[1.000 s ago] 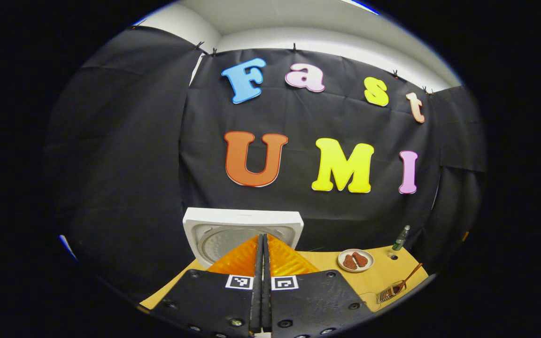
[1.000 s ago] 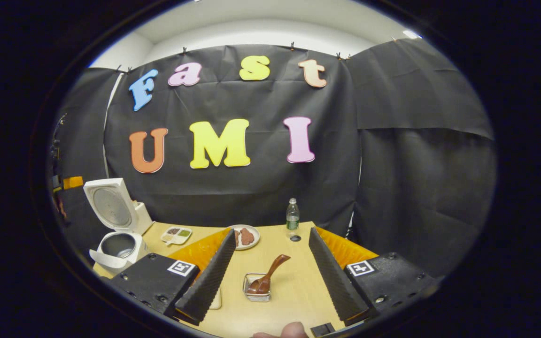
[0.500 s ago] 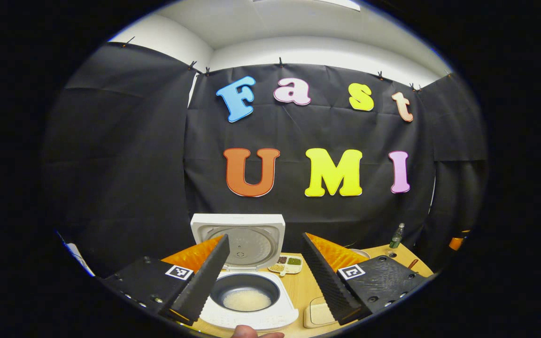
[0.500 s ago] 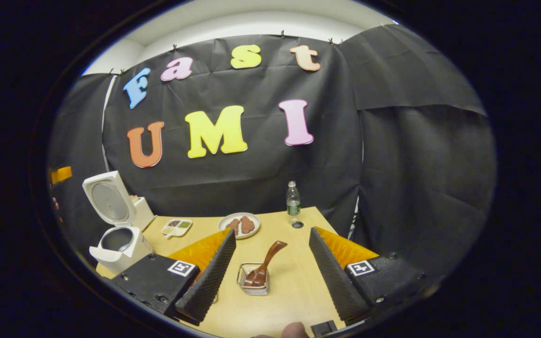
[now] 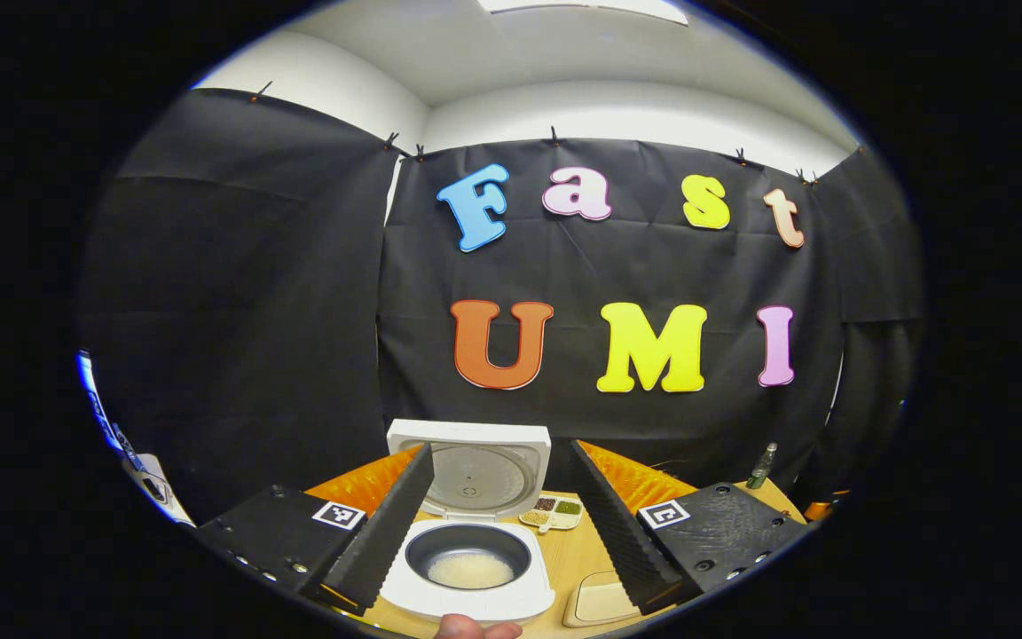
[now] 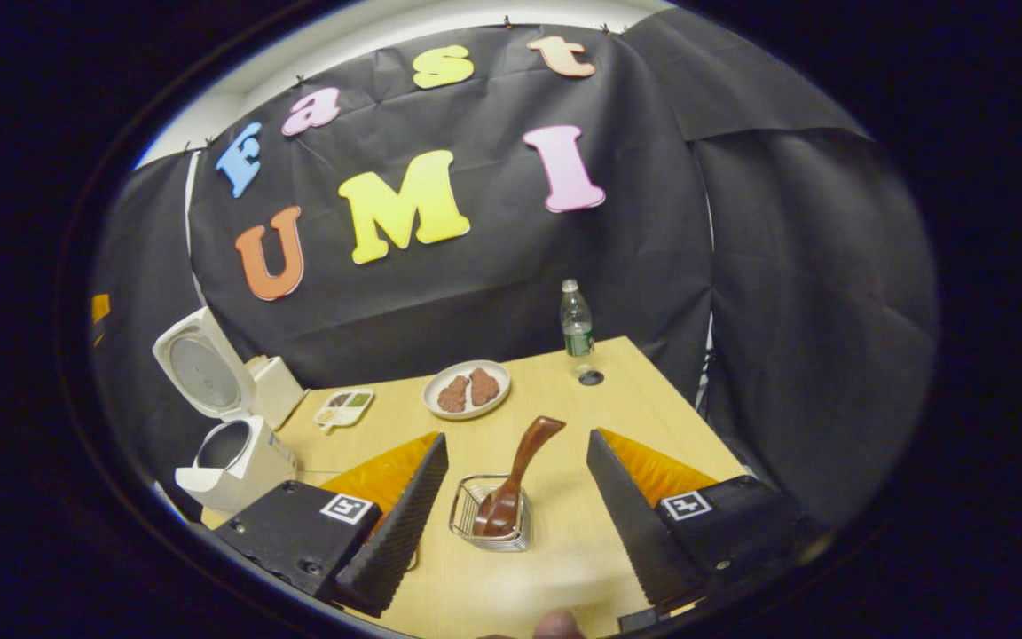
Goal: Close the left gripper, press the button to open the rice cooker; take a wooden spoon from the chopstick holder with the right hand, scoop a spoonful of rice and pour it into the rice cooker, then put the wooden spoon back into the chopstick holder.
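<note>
Black cloth walled the booth around a pale wooden table (image 6: 564, 550). Over it the right gripper (image 6: 515, 506) hung with its jaws spread wide and empty, the brown wooden spoon (image 6: 515, 479) standing between them in the wire chopstick holder (image 6: 486, 525), untouched. Far left, the white rice cooker (image 6: 231, 448) stood with its lid raised. The left gripper (image 5: 498, 524) was likewise parted, holding nothing, with the cooker's dark inner pot (image 5: 468, 555) between its fingers. The button step looked done; taking the spoon, scooping, pouring and returning it all seemed left.
</note>
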A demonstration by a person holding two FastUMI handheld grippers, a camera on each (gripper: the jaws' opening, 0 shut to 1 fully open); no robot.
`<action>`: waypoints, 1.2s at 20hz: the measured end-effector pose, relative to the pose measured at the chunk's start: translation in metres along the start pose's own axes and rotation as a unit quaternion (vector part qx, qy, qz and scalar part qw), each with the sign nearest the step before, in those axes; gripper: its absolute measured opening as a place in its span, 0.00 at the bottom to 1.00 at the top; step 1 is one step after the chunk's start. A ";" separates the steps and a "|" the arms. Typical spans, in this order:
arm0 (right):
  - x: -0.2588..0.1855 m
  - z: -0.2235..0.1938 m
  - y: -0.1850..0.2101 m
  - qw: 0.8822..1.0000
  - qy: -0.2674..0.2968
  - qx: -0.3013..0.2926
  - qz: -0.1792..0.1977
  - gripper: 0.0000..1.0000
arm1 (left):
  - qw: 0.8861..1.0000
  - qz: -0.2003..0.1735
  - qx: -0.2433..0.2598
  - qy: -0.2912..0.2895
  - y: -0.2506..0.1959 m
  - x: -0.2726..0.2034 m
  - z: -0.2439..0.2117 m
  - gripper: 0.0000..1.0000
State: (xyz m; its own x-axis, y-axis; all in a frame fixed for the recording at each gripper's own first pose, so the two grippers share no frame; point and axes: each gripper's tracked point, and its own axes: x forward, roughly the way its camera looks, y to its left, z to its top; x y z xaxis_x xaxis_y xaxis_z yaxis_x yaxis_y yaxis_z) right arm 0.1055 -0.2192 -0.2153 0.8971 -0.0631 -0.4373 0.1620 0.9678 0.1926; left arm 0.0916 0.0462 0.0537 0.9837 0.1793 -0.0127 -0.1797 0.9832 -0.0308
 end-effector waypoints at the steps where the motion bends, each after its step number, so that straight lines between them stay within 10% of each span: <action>1: 0.011 -0.008 -0.001 1.000 0.011 0.006 0.006 0.98 | 1.000 0.007 0.003 0.003 0.001 0.000 0.000 0.97; 11: 0.117 -0.063 -0.009 0.991 0.110 0.058 0.052 0.90 | 0.996 0.077 0.013 0.034 0.006 -0.002 -0.009 0.96; 24: 0.126 -0.066 0.004 0.986 0.133 0.068 0.073 0.23 | 0.994 0.100 0.012 0.045 0.024 -0.010 -0.022 0.97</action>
State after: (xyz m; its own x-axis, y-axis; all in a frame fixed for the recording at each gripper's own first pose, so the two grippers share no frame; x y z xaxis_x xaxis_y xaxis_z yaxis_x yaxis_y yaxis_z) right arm 0.1918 -0.2072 -0.3273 0.7789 0.1586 -0.6068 0.1082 0.9190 0.3791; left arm 0.0777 0.0673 0.0312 0.9239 0.3679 -0.1051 -0.3695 0.9292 0.0046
